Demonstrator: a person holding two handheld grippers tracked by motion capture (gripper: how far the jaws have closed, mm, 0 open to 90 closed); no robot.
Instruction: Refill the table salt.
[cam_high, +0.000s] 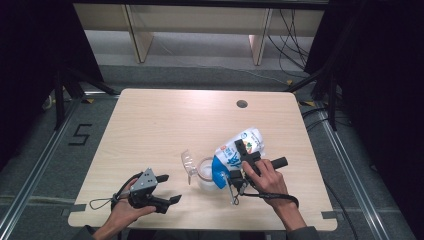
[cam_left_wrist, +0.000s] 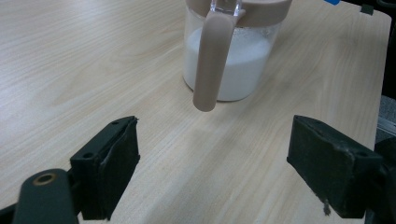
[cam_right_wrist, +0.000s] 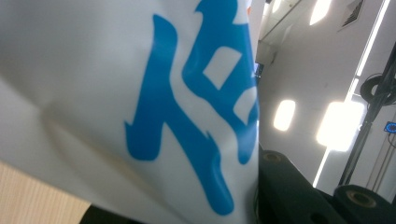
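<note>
A white pouch with blue print (cam_high: 231, 150) hangs tilted over a glass jug (cam_high: 205, 172), its low end at the jug's mouth. My right gripper (cam_high: 244, 152) is shut on the pouch, whose blue lettering (cam_right_wrist: 187, 116) sits close up in the right gripper view. The jug (cam_left_wrist: 231, 60) holds white liquid and has a beige rim and handle (cam_left_wrist: 210, 60). Its clear lid flap (cam_high: 187, 162) stands open to the left. My left gripper (cam_high: 170, 188) rests near the table's front left, open and empty (cam_left_wrist: 215, 149), jaws pointing at the jug's handle a short way off.
The light wooden table (cam_high: 165, 120) has a round cable hole (cam_high: 242, 104) near its far right edge. Grey floor with a "5" marking (cam_high: 80, 134) lies left of the table. Wooden furniture legs (cam_high: 137, 35) and cables (cam_high: 295, 40) stand beyond the far edge.
</note>
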